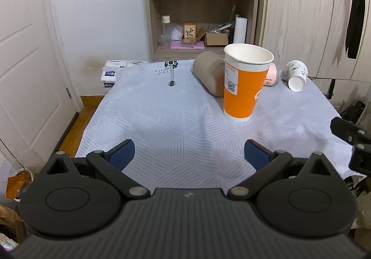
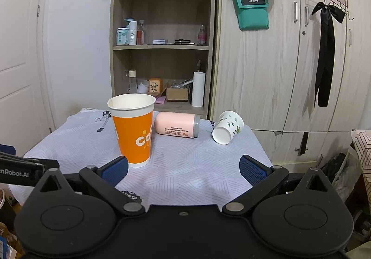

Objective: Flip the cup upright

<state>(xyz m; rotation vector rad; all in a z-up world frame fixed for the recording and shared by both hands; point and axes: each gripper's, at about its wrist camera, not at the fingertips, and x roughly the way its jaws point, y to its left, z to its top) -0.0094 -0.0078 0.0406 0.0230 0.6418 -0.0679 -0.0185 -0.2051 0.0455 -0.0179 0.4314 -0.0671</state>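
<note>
An orange paper cup stands upright on the table, mouth up; it also shows in the right wrist view. A brown cup lies on its side behind it. A pink cup lies on its side, partly hidden in the left wrist view. A small white cup with green print lies on its side at the far right, also in the left wrist view. My left gripper is open and empty, short of the orange cup. My right gripper is open and empty, with the orange cup just beyond its left finger.
A pale patterned cloth covers the table. A wooden shelf unit with bottles and boxes stands behind, wardrobe doors to the right, a white door on the left. Tissue packs lie at the far left corner.
</note>
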